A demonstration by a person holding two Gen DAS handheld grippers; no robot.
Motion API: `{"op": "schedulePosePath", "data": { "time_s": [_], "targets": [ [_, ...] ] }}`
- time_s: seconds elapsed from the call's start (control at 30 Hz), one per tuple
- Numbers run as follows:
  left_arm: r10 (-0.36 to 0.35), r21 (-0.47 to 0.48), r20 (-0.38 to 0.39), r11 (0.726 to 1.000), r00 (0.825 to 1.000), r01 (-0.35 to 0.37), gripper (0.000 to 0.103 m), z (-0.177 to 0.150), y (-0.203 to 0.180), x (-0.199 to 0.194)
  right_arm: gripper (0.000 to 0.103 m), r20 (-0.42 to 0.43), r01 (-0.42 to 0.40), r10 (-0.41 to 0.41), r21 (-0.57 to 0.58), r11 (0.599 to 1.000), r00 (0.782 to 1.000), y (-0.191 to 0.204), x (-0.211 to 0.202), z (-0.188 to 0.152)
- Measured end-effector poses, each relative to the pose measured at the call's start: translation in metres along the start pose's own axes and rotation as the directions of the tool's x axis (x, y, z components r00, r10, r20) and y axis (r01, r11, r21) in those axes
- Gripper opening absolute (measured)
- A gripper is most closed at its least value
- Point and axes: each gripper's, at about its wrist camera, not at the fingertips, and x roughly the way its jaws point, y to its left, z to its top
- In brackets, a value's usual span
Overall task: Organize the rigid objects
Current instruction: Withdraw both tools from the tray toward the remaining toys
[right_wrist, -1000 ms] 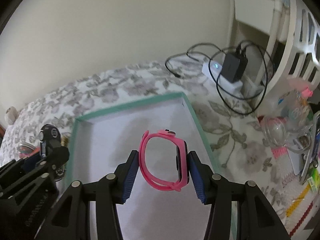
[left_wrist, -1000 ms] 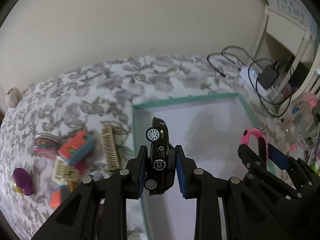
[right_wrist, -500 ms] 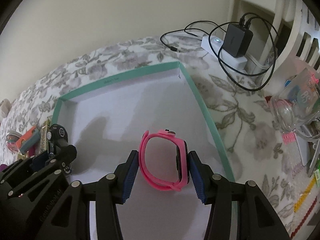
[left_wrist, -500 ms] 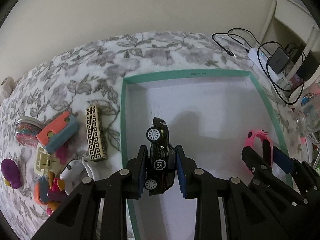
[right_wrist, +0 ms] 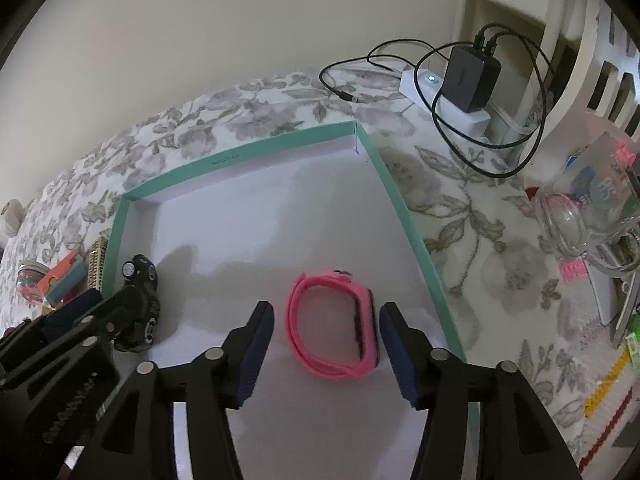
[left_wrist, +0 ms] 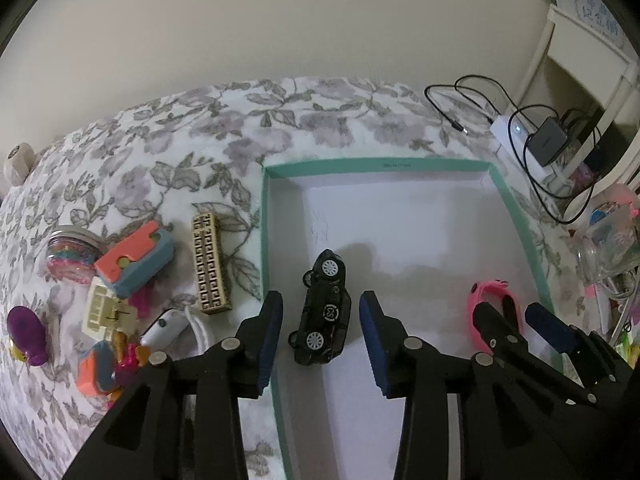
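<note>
Black and small, the toy car (left_wrist: 323, 308) lies on its side on the white floor of the teal-rimmed tray (left_wrist: 376, 165), near the tray's left wall. From my left wrist view, my left gripper (left_wrist: 320, 312) has its jaws opening: the blue pads stand clear on both sides of the car, which sits between them untouched. Outside the tray, on the floral bedspread (left_wrist: 200, 136), lie a gold patterned block (left_wrist: 210, 264), an orange-and-blue case (left_wrist: 136, 258), a jar of coloured bits (left_wrist: 70, 256) and a purple toy (left_wrist: 26, 336). At the right my right gripper (left_wrist: 516, 314) reaches into the tray over the pink watch (left_wrist: 486, 304).

From my right wrist view, the pink watch (right_wrist: 334, 322) stands on edge on the tray floor, nearer the right wall of the tray (right_wrist: 404, 216). My right gripper (right_wrist: 326, 324) has its jaws opening too; the left pad is well off the strap, the right pad just beside the watch body, and I cannot tell if it touches. The car (right_wrist: 140, 300) shows at the left, partly behind my left gripper (right_wrist: 86, 308). Past the tray, a black charger (right_wrist: 472, 80) sits plugged into a white power strip (right_wrist: 444, 100), and a glass mug (right_wrist: 580, 224) lies on its side.
</note>
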Motion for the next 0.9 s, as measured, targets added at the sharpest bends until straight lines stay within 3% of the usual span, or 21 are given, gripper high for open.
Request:
{"op": "schedulePosePath", "data": {
  "time_s": [0.13, 0.17, 0.4, 0.57, 0.73, 0.77, 0.9],
  "targets": [
    [0.003, -0.038, 0.015, 0.999, 1.000, -0.002, 0.045, -0.002, 0.009, -0.014, 0.060, 0.003, 0.006, -0.006, -0.003, 1.000, 1.000, 0.001, -0.007, -0.002],
    [0.006, -0.048, 0.017, 0.999, 1.000, -0.005, 0.050, -0.003, 0.011, -0.017, 0.060, 0.003, 0.008, -0.008, -0.005, 1.000, 1.000, 0.002, -0.009, -0.003],
    [0.058, -0.118, 0.013, 0.991, 0.998, -0.056, 0.081, -0.013, 0.030, -0.032, 0.080, 0.024, 0.031, -0.030, -0.030, 0.999, 0.999, 0.007, -0.022, -0.011],
    [0.088, -0.168, 0.023, 0.982, 0.996, -0.083, 0.094, -0.025, 0.046, -0.039, 0.095, 0.041, 0.036, -0.034, -0.045, 0.998, 0.999, 0.009, -0.029, -0.018],
    [0.102, -0.184, 0.047, 0.979, 0.994, -0.092, 0.099, -0.036, 0.055, -0.046, 0.103, 0.045, 0.024, -0.023, -0.029, 0.999, 0.999, 0.008, -0.035, -0.023],
    [0.103, -0.190, 0.053, 0.978, 0.993, -0.091, 0.103, -0.039, 0.057, -0.048, 0.103, 0.046, 0.025, -0.024, -0.027, 0.999, 0.999, 0.008, -0.035, -0.024],
    [0.107, -0.209, 0.060, 0.974, 0.992, -0.093, 0.103, -0.046, 0.068, -0.054, 0.103, 0.043, 0.024, -0.023, -0.023, 0.999, 0.999, 0.009, -0.038, -0.027]
  ]
}}
